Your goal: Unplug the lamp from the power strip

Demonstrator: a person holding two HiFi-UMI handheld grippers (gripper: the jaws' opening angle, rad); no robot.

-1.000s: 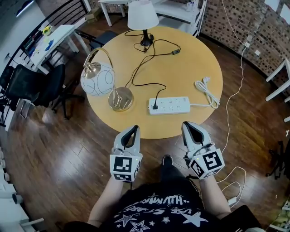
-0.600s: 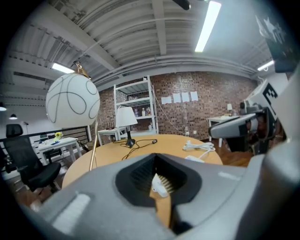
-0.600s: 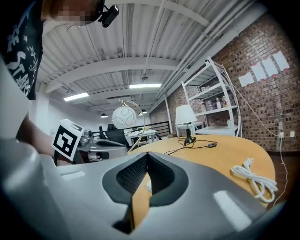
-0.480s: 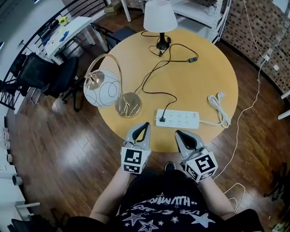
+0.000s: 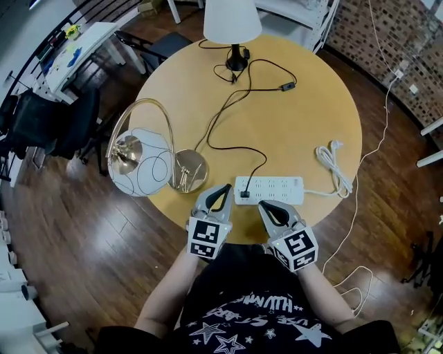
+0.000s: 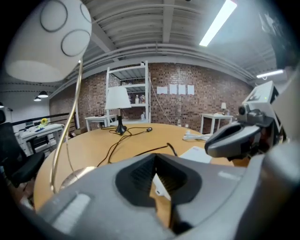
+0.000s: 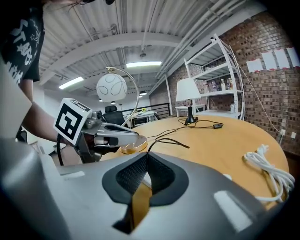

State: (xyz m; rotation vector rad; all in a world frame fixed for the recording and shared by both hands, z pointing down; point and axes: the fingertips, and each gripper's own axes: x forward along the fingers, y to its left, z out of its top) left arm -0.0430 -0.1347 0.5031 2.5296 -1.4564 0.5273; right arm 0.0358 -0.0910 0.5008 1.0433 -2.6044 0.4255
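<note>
A white power strip (image 5: 270, 189) lies near the front edge of the round wooden table (image 5: 304, 117). A black plug (image 5: 244, 194) sits in its left end. The plug's black cord (image 5: 220, 117) winds back to a white-shaded lamp (image 5: 232, 21) at the far edge. My left gripper (image 5: 225, 189) is shut and empty, its tips just left of the plug. Just in front of the strip, my right gripper (image 5: 264, 205) is also shut and empty. In the left gripper view the strip (image 6: 199, 153) shows beyond the closed jaws. The right gripper view shows the cord (image 7: 168, 139) beyond closed jaws.
A gold arc lamp with a round base (image 5: 188, 171) and a glass globe shade (image 5: 142, 166) stands left of the strip, close to my left gripper. The strip's own white cable is coiled (image 5: 332, 161) at the table's right. Chairs and a side table (image 5: 76, 48) stand beyond on the left.
Both grippers have moved forward from below the table's edge up to the power strip. The view has shifted closer over the table. Both stay shut.
</note>
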